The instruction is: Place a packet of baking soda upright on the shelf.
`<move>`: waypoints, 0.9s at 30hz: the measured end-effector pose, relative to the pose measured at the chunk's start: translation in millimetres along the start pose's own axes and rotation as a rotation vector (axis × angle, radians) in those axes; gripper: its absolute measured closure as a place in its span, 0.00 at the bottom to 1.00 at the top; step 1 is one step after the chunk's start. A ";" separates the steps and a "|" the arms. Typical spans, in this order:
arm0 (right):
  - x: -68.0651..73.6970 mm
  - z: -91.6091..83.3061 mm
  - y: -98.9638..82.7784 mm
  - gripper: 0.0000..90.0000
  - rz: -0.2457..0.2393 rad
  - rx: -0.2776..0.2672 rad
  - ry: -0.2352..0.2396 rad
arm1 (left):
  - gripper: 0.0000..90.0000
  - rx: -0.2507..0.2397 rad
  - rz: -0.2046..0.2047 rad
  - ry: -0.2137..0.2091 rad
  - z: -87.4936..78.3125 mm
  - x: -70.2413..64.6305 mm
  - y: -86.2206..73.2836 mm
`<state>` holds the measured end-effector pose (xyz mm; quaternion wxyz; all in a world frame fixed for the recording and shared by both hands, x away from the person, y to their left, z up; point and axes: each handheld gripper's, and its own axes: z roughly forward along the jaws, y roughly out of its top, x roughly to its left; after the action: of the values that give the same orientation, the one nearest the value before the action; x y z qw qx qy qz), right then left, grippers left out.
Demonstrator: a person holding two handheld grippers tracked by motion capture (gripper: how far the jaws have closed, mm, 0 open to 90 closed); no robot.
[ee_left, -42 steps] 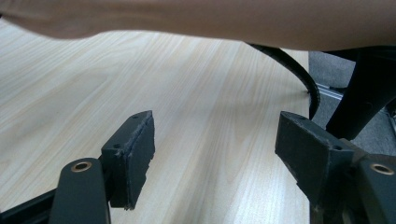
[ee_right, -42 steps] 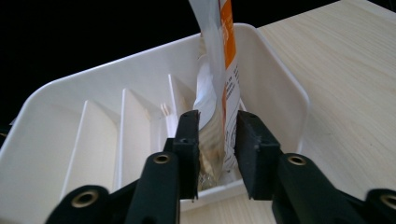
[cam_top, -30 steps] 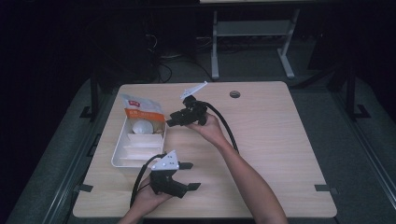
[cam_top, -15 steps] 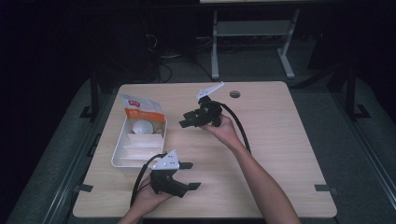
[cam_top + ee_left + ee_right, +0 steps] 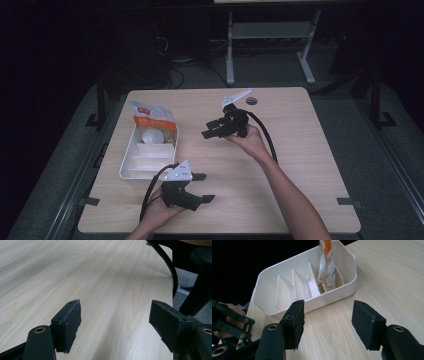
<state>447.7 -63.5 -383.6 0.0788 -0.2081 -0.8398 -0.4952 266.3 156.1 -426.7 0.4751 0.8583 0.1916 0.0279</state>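
High view: the right tool [image 5: 212,131], jaws just widened and empty, hovers right of the white plastic divided tray [image 5: 131,162] on the pale wood-grain tabletop [image 5: 300,150]. Right gripper view adds the glossy orange-and-white pouch [image 5: 327,267] standing in the tray's end compartment. Nearer the person than the tray, the left tool [image 5: 204,187] gapes wide, empty.

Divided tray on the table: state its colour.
White; the tray shows best in the right gripper view.

Your white divided tray [image 5: 131,172] lies flat near the desk's left edge, its slim partitions upright. In its far compartment an orange-and-white pouch [image 5: 152,119] stands upright, leaning slightly, with a pale round item [image 5: 151,135] just beside it.
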 end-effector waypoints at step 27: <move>0.2 -40.0 -31.5 0.43 0.036 -0.001 -0.033 | 0.27 0.007 -0.006 0.009 1.3 3.0 -0.5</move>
<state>431.1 -111.3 -388.8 0.0734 -0.2313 -0.8368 -0.4908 269.2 156.3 -428.3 0.4712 0.8594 0.1962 0.0298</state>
